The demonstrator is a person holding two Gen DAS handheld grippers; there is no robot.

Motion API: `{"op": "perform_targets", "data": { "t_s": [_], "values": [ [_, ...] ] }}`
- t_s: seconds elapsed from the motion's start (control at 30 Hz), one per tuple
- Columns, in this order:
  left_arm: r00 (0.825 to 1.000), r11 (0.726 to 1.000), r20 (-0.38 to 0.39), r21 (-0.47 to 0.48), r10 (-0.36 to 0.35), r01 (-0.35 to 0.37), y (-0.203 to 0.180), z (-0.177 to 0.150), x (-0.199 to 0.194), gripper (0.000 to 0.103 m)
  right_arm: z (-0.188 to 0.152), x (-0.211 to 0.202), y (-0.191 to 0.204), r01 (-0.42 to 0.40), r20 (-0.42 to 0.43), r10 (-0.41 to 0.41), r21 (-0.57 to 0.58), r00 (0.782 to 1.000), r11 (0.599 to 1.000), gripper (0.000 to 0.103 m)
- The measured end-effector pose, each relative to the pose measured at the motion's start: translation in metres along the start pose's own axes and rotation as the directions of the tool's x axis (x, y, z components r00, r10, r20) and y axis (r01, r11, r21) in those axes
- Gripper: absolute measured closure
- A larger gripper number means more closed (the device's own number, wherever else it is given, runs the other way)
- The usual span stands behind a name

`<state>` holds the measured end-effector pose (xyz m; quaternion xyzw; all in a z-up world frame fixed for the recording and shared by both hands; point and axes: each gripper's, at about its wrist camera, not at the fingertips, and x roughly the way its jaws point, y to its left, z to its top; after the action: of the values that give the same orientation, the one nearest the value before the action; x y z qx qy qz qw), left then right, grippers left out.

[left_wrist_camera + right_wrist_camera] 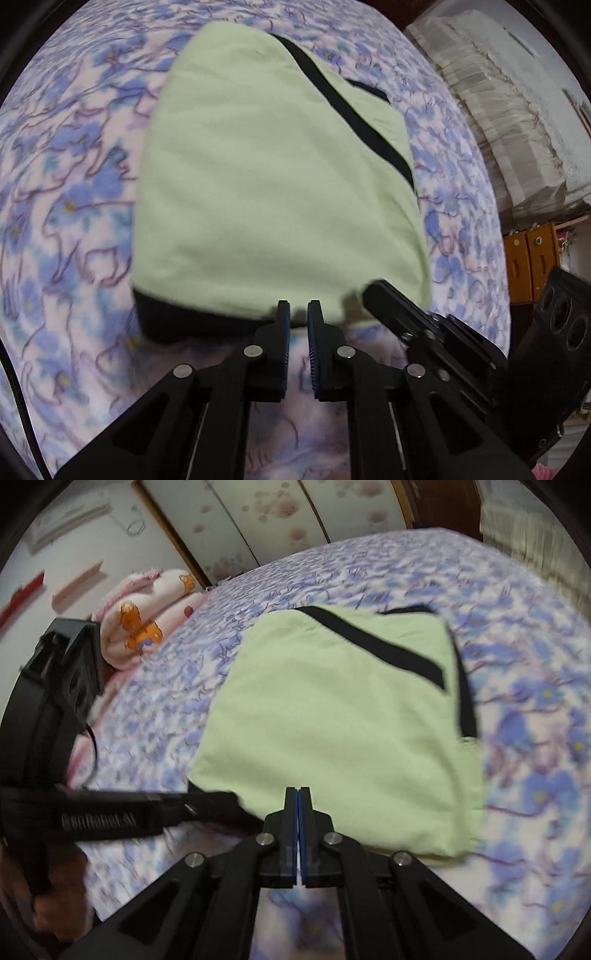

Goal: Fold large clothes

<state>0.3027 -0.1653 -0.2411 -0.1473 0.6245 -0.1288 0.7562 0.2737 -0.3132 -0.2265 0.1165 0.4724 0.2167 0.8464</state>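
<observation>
Both grippers empty: left gripper [298, 308] narrow, right gripper [297, 794] closed, above folded green garment [273, 177]; "GenRobot.AI" lettering [96, 820].

The folded garment [273, 177] lies on the bedspread [74, 184], a rolled blanket [144, 616] beyond its left.

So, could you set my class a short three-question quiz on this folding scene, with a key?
1. True or false: the right gripper grips the green garment.
2. The garment's trim is: A black, B red, C white.
3. What does the garment lie on?

Key: 1 false: it is shut on nothing. 2 A. 3 A floral bedspread.
</observation>
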Motion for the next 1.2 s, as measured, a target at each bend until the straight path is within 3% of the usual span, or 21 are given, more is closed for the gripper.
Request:
{"op": "perform_targets", "data": {
  "t_s": [0.3, 0.53, 0.73, 0.8, 0.9, 1.03, 1.1, 1.2],
  "values": [
    [0.997, 1.0, 0.074, -0.023, -0.007, 0.009, 0.004, 0.074, 0.042, 0.097, 0.021, 0.076, -0.018, -0.058, -0.078, 0.065, 0.09, 0.995, 0.994, 0.103],
    [0.989, 1.0, 0.149, -0.015, -0.014, 0.016, 0.004, 0.139, 0.047, 0.097, 0.076, 0.097, -0.03, -0.043, -0.043, 0.045, 0.059, 0.998, 0.997, 0.103],
    [0.981, 0.999, 0.193, -0.041, 0.023, -0.015, 0.02, 0.177, 0.046, 0.097, 0.113, 0.118, -0.045, -0.034, 0.013, 0.033, 0.075, 0.999, 0.997, 0.103],
    [0.977, 0.998, 0.212, -0.062, 0.026, -0.013, 0.029, 0.184, 0.044, 0.097, 0.119, 0.122, -0.053, -0.033, 0.041, 0.029, 0.089, 0.999, 0.995, 0.103],
    [0.972, 0.996, 0.232, -0.081, 0.039, -0.02, 0.043, 0.191, 0.039, 0.097, 0.121, 0.121, -0.072, 0.037, 0.062, -0.045, 0.127, 0.997, 0.991, 0.103],
    [0.966, 0.994, 0.255, -0.106, 0.049, -0.023, 0.061, 0.19, 0.029, 0.097, 0.112, 0.103, -0.117, 0.103, 0.1, -0.134, 0.271, 0.986, 0.957, 0.103],
    [0.963, 0.993, 0.264, -0.111, 0.061, -0.032, 0.066, 0.188, 0.025, 0.097, 0.106, 0.096, -0.127, 0.093, 0.1, -0.126, 0.282, 0.987, 0.955, 0.103],
    [0.96, 0.992, 0.266, -0.116, 0.085, -0.055, 0.072, 0.182, 0.018, 0.097, 0.106, 0.094, -0.121, 0.149, 0.081, -0.17, 0.217, 0.982, 0.965, 0.103]
  ]
}}
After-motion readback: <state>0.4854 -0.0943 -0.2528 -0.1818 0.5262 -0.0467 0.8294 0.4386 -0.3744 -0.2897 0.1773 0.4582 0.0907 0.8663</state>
